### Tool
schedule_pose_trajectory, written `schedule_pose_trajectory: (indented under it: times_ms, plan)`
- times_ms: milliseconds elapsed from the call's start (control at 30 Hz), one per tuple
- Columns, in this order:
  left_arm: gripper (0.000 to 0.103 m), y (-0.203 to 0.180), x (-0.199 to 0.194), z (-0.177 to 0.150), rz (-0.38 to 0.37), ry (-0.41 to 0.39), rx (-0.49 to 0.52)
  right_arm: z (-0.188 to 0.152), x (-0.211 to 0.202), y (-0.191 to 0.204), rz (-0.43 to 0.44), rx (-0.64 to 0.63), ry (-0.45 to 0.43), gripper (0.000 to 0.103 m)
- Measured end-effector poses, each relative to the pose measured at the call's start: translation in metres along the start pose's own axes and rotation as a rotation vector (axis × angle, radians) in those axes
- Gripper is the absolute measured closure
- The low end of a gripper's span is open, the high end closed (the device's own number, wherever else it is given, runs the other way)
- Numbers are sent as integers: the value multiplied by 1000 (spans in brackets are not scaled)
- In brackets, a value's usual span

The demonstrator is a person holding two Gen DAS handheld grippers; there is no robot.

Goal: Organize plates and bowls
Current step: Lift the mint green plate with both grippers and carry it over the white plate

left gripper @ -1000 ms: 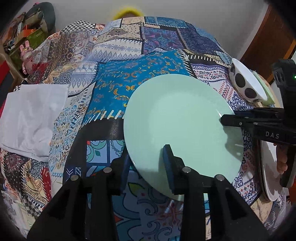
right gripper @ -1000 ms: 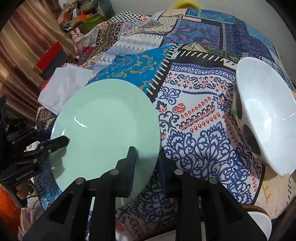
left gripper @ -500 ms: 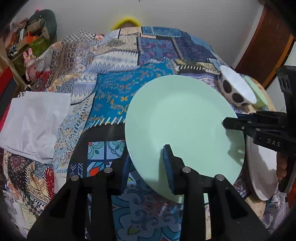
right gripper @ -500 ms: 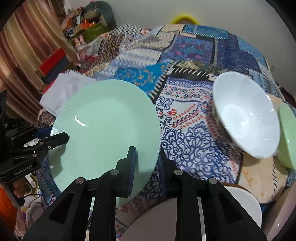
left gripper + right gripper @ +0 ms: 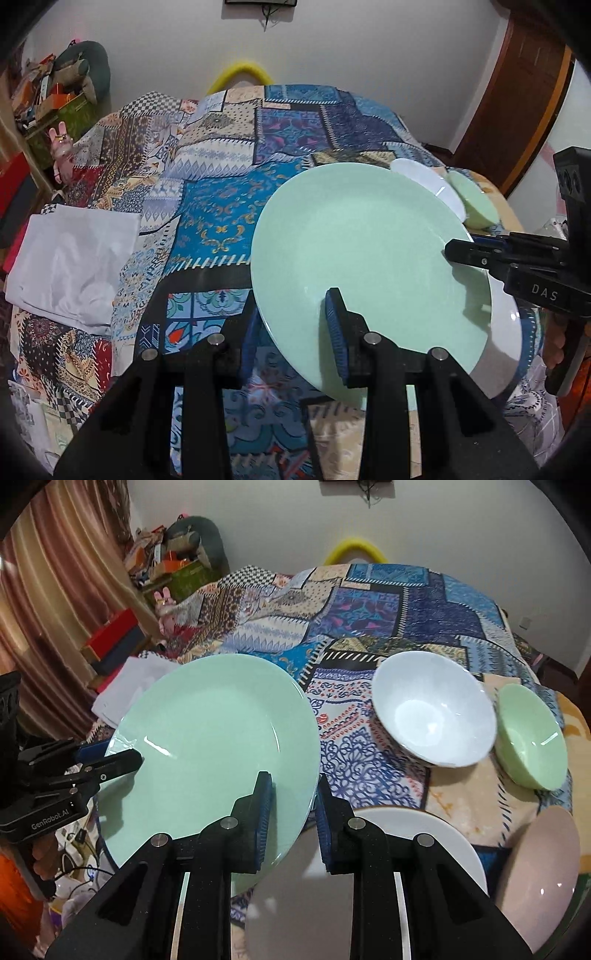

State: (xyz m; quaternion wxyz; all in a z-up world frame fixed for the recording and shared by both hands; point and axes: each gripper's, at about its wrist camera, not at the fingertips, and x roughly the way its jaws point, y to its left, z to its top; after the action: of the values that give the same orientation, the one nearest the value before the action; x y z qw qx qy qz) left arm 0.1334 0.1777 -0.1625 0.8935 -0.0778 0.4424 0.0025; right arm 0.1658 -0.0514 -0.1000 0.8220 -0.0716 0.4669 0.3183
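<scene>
Green plate [image 5: 369, 251] up off the patchwork cloth [image 5: 236, 206], tilted, pinched by its rim from two sides. Left gripper [image 5: 291, 328] clamped on one edge, right gripper [image 5: 291, 805] clamped on the opposite edge, one pad on top and one underneath each time. Hanging partly over a white plate [image 5: 424, 845] that sits on the cloth below. Further back, white bowl [image 5: 432, 716] touching a small green bowl [image 5: 532, 738], both leaning. Pink bowl [image 5: 543, 867] just beside the white plate. White fabric [image 5: 70, 258] lying well off to the side.
</scene>
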Motion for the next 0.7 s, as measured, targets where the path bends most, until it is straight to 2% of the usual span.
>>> schedule_pose_trajectory:
  times_ms: [200, 700]
  plan:
    - [69, -21, -16, -2, -2, -23, 20, -10, -21, -6, -13, 7, -26, 82]
    - [69, -75, -29, -15, -25, -4, 64, -43, -56, -35, -25, 57, -50, 82]
